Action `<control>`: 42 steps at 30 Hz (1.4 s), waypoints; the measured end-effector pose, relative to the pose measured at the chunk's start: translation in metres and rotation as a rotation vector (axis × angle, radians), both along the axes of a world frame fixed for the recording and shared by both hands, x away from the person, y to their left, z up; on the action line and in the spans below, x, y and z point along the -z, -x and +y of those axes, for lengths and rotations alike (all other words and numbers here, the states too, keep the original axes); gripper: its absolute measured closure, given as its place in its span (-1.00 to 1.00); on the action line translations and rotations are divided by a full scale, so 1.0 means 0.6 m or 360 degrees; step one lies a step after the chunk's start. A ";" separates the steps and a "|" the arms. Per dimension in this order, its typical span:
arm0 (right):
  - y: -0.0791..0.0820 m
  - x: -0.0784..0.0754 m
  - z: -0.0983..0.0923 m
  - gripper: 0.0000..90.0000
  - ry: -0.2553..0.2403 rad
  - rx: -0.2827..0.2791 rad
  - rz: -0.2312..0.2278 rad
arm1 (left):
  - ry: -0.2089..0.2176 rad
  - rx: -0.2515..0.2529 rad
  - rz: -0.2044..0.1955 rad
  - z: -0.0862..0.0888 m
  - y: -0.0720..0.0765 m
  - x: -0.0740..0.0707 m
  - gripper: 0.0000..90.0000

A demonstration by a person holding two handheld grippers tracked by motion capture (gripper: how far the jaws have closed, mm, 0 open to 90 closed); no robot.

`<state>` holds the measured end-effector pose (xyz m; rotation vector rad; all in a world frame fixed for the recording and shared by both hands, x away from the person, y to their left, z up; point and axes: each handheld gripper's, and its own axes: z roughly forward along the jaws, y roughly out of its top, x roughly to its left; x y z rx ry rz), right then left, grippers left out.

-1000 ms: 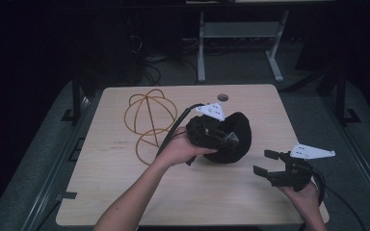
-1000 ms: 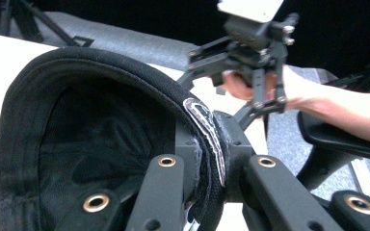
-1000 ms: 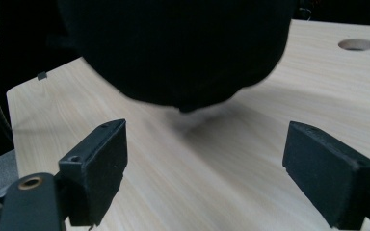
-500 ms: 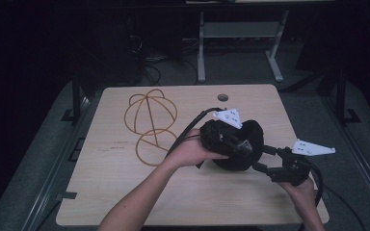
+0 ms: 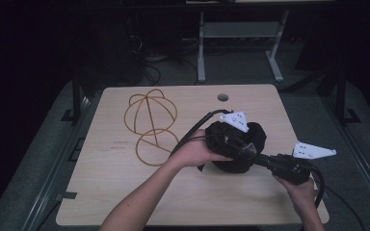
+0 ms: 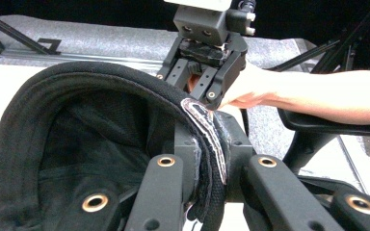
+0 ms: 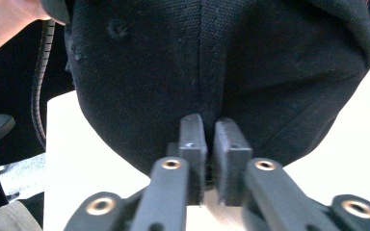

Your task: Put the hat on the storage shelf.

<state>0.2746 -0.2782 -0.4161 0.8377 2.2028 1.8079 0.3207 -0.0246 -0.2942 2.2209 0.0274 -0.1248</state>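
A black cap (image 5: 256,132) is held over the right half of the wooden table (image 5: 101,192). My left gripper (image 5: 249,150) comes in from the left and is shut on the cap's rim; in the left gripper view its jaws (image 6: 211,144) pinch the stitched inner band of the cap (image 6: 77,120). My right gripper (image 5: 262,158) reaches in from the right, and its jaws have just closed on the cap's opposite edge. In the right gripper view, the pads (image 7: 211,139) stand almost together at the lower edge of the cap (image 7: 197,57). That right gripper (image 6: 207,94) also shows beyond the rim.
An orange-brown wire frame (image 5: 149,120) of joined loops lies on the table's left-centre. A round cable hole (image 5: 223,97) sits near the far edge. A metal stand (image 5: 241,33) and cables are on the floor behind. A black chair arm (image 6: 327,127) is at the right.
The left hand carried the cap to the right. The right gripper, open and apart from the cap before, now has its jaws closed on the cap's edge.
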 end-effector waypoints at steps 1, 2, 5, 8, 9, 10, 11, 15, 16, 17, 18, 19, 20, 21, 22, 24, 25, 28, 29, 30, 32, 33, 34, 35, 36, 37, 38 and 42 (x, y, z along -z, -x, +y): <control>0.000 0.000 0.000 0.95 -0.0002 0.0002 0.0000 | 0.0003 -0.0007 0.0000 0.001 0.000 0.000 0.80; 0.000 0.000 0.000 0.95 -0.0004 0.0007 -0.0002 | 0.0003 -0.0009 -0.0003 0.002 0.000 0.000 0.80; 0.002 -0.001 -0.003 0.97 -0.0010 0.0031 0.0005 | -0.0002 -0.0022 -0.0006 0.007 -0.002 0.001 0.79; 0.005 -0.004 -0.006 0.97 -0.0005 0.0060 -0.0003 | -0.0002 -0.0053 -0.0014 0.014 -0.003 0.001 0.70; 0.005 -0.004 -0.008 0.97 -0.0005 0.0060 -0.0004 | -0.0010 -0.0064 -0.0025 0.017 -0.003 0.001 0.67; 0.006 -0.005 -0.009 0.97 -0.0009 0.0064 -0.0001 | -0.0018 -0.0080 -0.0027 0.019 -0.003 0.003 0.64; 0.007 -0.006 -0.010 0.98 -0.0003 0.0070 -0.0005 | -0.0018 -0.0080 -0.0027 0.019 -0.003 0.003 0.63; 0.010 -0.010 -0.010 0.98 0.0026 0.0082 -0.0019 | -0.0042 -0.0104 -0.0041 0.028 -0.003 0.008 0.55; 0.011 -0.012 -0.010 0.98 0.0041 0.0090 -0.0020 | -0.0043 -0.0126 -0.0050 0.034 -0.003 0.009 0.52; 0.011 -0.013 -0.009 0.98 0.0049 0.0091 -0.0024 | -0.0047 -0.0136 -0.0055 0.037 -0.003 0.008 0.49; 0.012 -0.016 -0.009 0.98 0.0064 0.0099 -0.0028 | -0.0042 -0.0149 -0.0056 0.041 -0.004 0.009 0.47; 0.012 -0.018 -0.009 0.98 0.0069 0.0099 -0.0035 | -0.0038 -0.0166 -0.0062 0.046 -0.004 0.009 0.44; 0.013 -0.021 -0.009 0.98 0.0074 0.0102 -0.0037 | -0.0037 -0.0175 -0.0065 0.049 -0.004 0.008 0.40; 0.013 -0.023 -0.009 0.98 0.0079 0.0105 -0.0041 | -0.0037 -0.0190 -0.0080 0.056 -0.004 0.007 0.35; 0.014 -0.027 -0.009 0.98 0.0095 0.0110 -0.0044 | -0.0033 -0.0205 -0.0088 0.060 -0.004 0.006 0.30; 0.013 -0.031 -0.011 0.98 0.0104 0.0118 -0.0052 | -0.0016 -0.0260 -0.0096 0.072 -0.003 0.005 0.24; 0.012 -0.032 -0.012 0.98 0.0111 0.0122 -0.0048 | -0.0015 -0.0287 -0.0109 0.080 -0.001 0.005 0.22; 0.011 -0.035 -0.015 0.98 0.0129 0.0140 -0.0034 | -0.0030 -0.0312 -0.0132 0.095 0.003 0.007 0.17; 0.010 -0.036 -0.016 0.98 0.0134 0.0143 -0.0042 | -0.0036 -0.0327 -0.0139 0.100 0.005 0.008 0.16; 0.010 -0.038 -0.016 0.98 0.0141 0.0143 -0.0042 | -0.0035 -0.0331 -0.0140 0.105 0.006 0.010 0.16; 0.010 -0.042 -0.016 0.98 0.0168 0.0145 -0.0048 | -0.0036 -0.0355 -0.0148 0.117 0.007 0.014 0.15; 0.011 -0.045 -0.015 0.98 0.0171 0.0147 -0.0048 | -0.0040 -0.0361 -0.0150 0.121 0.008 0.016 0.15; 0.010 -0.046 -0.015 0.98 0.0175 0.0150 -0.0053 | -0.0036 -0.0374 -0.0149 0.128 0.008 0.020 0.14; 0.010 -0.049 -0.015 0.98 0.0182 0.0152 -0.0055 | -0.0035 -0.0386 -0.0147 0.131 0.009 0.022 0.14; 0.010 -0.051 -0.015 0.98 0.0186 0.0152 -0.0052 | -0.0039 -0.0398 -0.0156 0.138 0.010 0.024 0.14; 0.010 -0.055 -0.015 0.98 0.0192 0.0156 -0.0057 | -0.0039 -0.0398 -0.0156 0.138 0.010 0.024 0.12; 0.009 -0.058 -0.015 0.98 0.0194 0.0156 -0.0059 | -0.0037 -0.0422 -0.0162 0.148 0.013 0.028 0.11; 0.006 -0.072 -0.017 0.98 0.0208 0.0151 -0.0071 | -0.0034 -0.0451 -0.0185 0.168 0.021 0.035 0.08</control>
